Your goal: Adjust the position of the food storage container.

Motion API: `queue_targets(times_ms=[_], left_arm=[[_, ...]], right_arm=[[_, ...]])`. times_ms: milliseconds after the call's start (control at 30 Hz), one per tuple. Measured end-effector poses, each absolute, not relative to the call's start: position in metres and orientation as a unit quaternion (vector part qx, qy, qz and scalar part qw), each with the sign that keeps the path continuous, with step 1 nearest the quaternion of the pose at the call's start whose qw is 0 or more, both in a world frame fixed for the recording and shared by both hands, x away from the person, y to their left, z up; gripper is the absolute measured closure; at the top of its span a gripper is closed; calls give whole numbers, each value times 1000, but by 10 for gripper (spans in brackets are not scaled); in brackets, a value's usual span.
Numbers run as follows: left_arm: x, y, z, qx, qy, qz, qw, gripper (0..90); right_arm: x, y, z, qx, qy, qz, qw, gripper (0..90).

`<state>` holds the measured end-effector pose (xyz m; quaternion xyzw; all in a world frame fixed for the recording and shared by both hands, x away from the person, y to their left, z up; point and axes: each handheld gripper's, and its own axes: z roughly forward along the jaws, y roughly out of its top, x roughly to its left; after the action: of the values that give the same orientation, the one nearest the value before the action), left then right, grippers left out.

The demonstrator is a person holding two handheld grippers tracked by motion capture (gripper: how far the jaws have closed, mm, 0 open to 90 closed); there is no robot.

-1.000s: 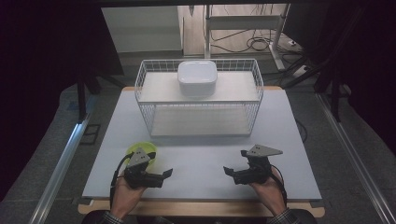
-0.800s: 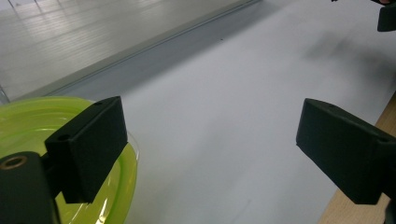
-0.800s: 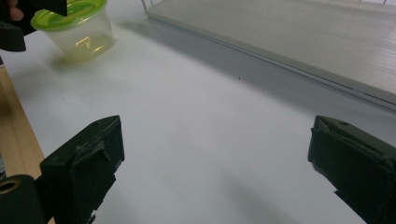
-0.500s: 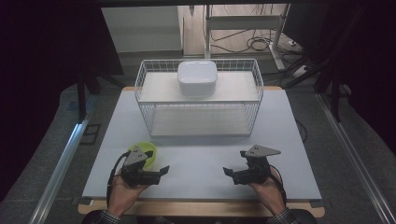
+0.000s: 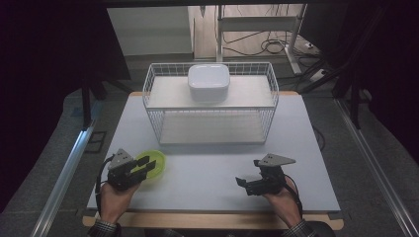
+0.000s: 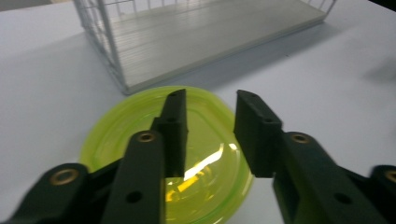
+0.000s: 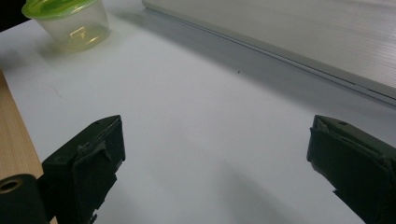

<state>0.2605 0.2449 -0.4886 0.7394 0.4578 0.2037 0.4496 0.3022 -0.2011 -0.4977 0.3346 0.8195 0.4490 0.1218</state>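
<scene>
Down at the near left of the white table top, the left gripper hovered over a lime-green lidded plastic cup, which stood on the table just in front of the left end of the white wire basket. Its jaws had just been closing and stood narrow, a gap between them; in the left gripper view the green lid lay beneath and behind the two black fingers, and whether the pads touched the cup could not be told. The right gripper rested low at the near right, well apart from the cup, its jaws spread wide with bare table between them. On the basket's upper shelf sat a white square lidded container.
</scene>
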Motion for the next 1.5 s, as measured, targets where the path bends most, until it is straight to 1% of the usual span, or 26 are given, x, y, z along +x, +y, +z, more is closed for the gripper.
queue_targets(times_ms=[133,233,300,633,800,1000,1167,1367,1500], left_arm=[[261,255,-490,734,468,220,441,818],[262,266,-492,725,482,222,439,897],[263,275,-494,718,496,224,434,898],[265,299,-501,704,531,242,407,899],[267,306,-507,701,547,238,390,899],[272,294,-513,721,540,223,372,899],[274,287,-513,723,546,224,359,898],[274,284,-515,717,556,211,364,899],[274,276,-514,721,549,208,369,898]], right_arm=[[302,-201,-498,332,821,447,124,49],[302,-201,-499,332,822,445,124,51],[302,-200,-499,332,823,444,124,52],[303,-200,-500,330,825,441,126,55],[303,-200,-500,331,826,438,126,56],[303,-199,-501,330,828,435,127,58],[303,-198,-502,330,830,432,127,59],[303,-197,-503,329,832,429,125,61],[303,-197,-503,327,834,427,124,62]])
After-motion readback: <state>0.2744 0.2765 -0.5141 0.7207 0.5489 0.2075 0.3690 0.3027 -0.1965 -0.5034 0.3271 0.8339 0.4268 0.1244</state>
